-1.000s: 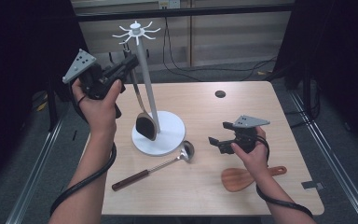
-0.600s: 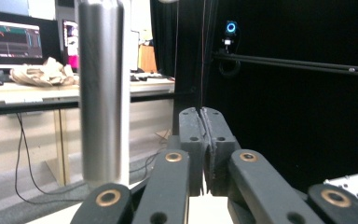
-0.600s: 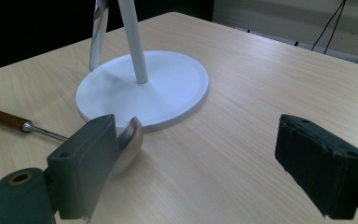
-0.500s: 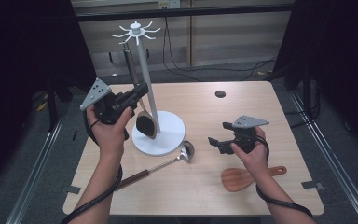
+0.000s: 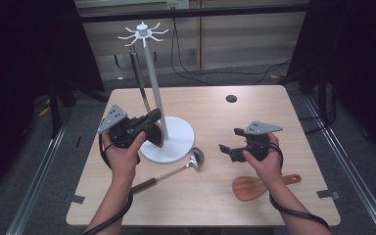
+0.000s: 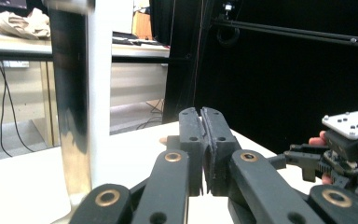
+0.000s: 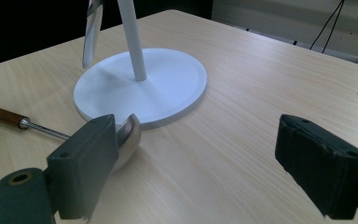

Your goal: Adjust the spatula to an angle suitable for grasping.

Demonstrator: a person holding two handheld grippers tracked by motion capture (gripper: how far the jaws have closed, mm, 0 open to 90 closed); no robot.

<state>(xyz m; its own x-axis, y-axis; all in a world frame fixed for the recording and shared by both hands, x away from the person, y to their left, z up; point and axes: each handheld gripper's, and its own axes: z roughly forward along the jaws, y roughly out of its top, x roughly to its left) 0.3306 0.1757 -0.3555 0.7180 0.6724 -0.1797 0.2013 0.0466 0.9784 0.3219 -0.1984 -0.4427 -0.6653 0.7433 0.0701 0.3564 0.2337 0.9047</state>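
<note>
A white utensil stand (image 5: pixel 152 83) rises from a round base (image 5: pixel 178 139) at mid-table. A dark-handled turner (image 5: pixel 136 68) hangs from one of its top hooks, head down near the base. My left gripper (image 5: pixel 152 119) is low beside that head, and its jaws are shut with nothing between them (image 6: pixel 204 140). My right gripper (image 5: pixel 223 149) hovers right of the base, open and empty (image 7: pixel 205 163). A metal ladle (image 5: pixel 196 157) with a wooden handle lies in front of the base; its bowl (image 7: pixel 129 137) sits just behind my right gripper's left finger.
A wooden spatula (image 5: pixel 254 187) lies flat near the front right, under my right wrist. A small round hole (image 5: pixel 231 98) is in the tabletop at the back. In the left gripper view the right gripper (image 6: pixel 345 154) is off to the right.
My left hand has come down from beside the turner's handle to table level by the stand's base. The turner stays on its hook. The right hand has not moved.
</note>
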